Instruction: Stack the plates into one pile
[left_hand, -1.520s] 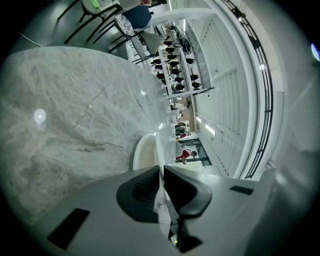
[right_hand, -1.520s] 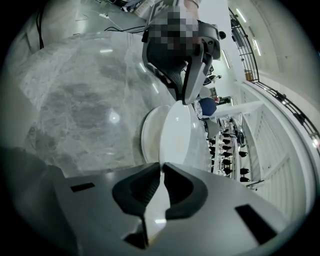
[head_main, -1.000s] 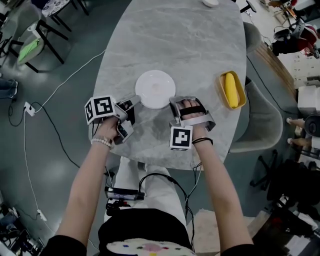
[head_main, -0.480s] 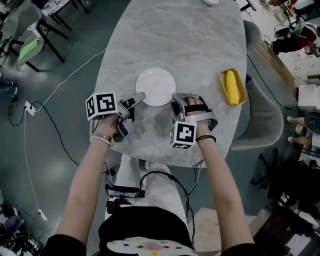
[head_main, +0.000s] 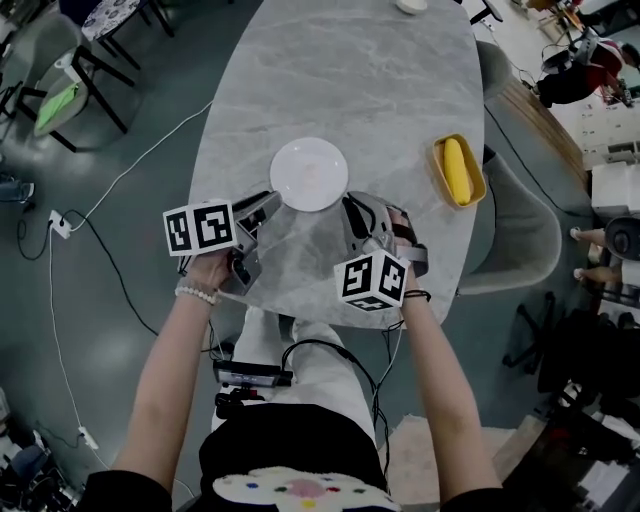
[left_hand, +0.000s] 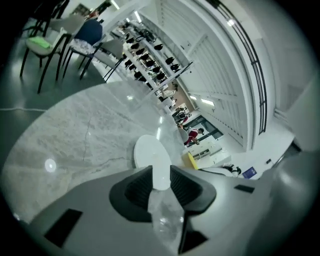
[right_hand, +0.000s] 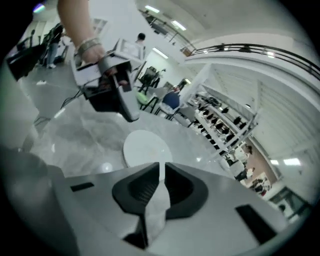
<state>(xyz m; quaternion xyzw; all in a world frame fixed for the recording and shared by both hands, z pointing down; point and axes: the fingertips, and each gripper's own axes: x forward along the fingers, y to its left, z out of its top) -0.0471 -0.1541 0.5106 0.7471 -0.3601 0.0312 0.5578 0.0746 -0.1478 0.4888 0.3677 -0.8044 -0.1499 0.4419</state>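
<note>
Plate (head_main: 310, 174) — white, round — lies flat on the grey marbled desk (head_main: 350, 80), in its near half, just ahead of both tongs. From the head view I read one disc. Whether more than one plate is stacked in it, I cannot tell.

Left tongs (head_main: 262, 207) sit just off the plate's near-left rim with the tips aimed at it. I see no contact. In the left gripper view the jaws stand a narrow gap apart and are closing. Nothing is between them, and the plate shows through the gap, out on the desk beyond.

Right tongs (head_main: 355, 212) are close beside the plate's near-right rim and angled down toward it. In the right gripper view these jaws are closing too, down to a thin slit, and they are empty. The plate lies past the tips. The left tongs, with the hand that carries them, show above it at upper left.

Left marker cube (head_main: 200, 228) and right marker cube (head_main: 372, 280) both face up at the head camera.

Yellow dish (head_main: 437, 160) stands near the desk's right edge, well apart from the plate, with a yellow oblong thing (head_main: 455, 170) lying in it. Small white object (head_main: 412, 5) sits at the far edge, cut off by the frame. Cable (head_main: 110, 190) trails over the floor to the left.
</note>
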